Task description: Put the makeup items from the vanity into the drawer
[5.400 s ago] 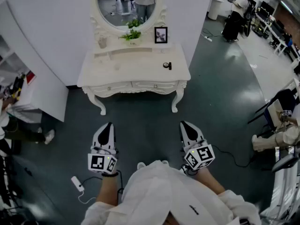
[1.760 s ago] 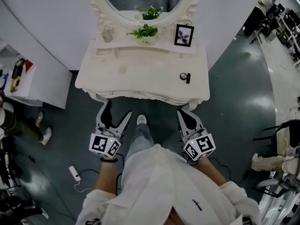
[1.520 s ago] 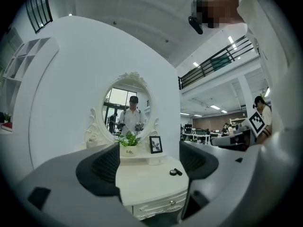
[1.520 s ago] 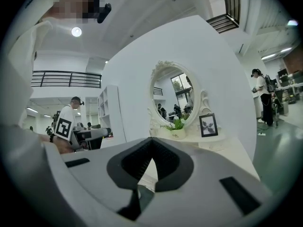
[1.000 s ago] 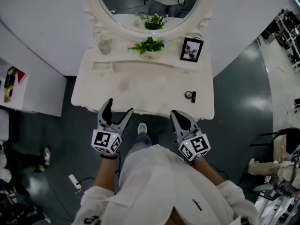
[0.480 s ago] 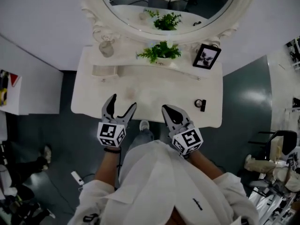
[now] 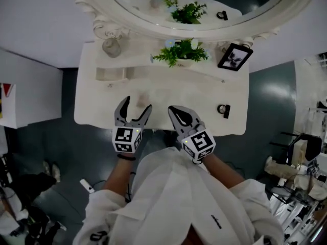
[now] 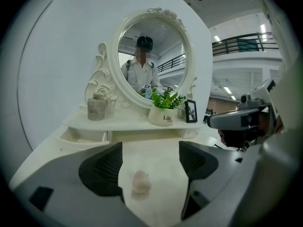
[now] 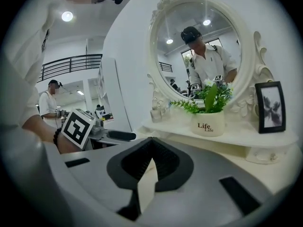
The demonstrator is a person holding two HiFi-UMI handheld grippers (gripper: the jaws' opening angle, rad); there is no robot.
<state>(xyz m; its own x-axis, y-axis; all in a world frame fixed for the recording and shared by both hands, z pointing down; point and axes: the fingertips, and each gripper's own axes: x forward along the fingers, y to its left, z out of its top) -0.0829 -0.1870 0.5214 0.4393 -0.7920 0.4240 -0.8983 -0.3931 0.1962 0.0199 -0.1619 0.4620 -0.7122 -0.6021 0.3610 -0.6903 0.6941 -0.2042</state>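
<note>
On the white vanity (image 7: 92, 114), a black compact and lipstick (image 7: 223, 109) lie at the right. A pale pink sponge (image 7: 143, 100) lies near the front middle. A small drawer (image 7: 110, 74) in the raised shelf stands pulled open at the left. My left gripper (image 7: 136, 105) is open over the front edge, with the sponge (image 8: 140, 182) on the tabletop just ahead between its jaws, untouched. My right gripper (image 7: 172, 109) is shut and empty beside it, jaws closed together (image 9: 150, 143).
On the shelf stand a glass jar (image 7: 111, 47), a potted plant (image 7: 181, 52) and a framed picture (image 7: 235, 56), under the oval mirror (image 7: 153, 19). The open drawer (image 8: 80, 135) is left of the jaws. The person's white coat fills the lower head view.
The person has walked up to the vanity. Both grippers have moved forward over its front edge. The left gripper opened on the way; the right stayed shut.
</note>
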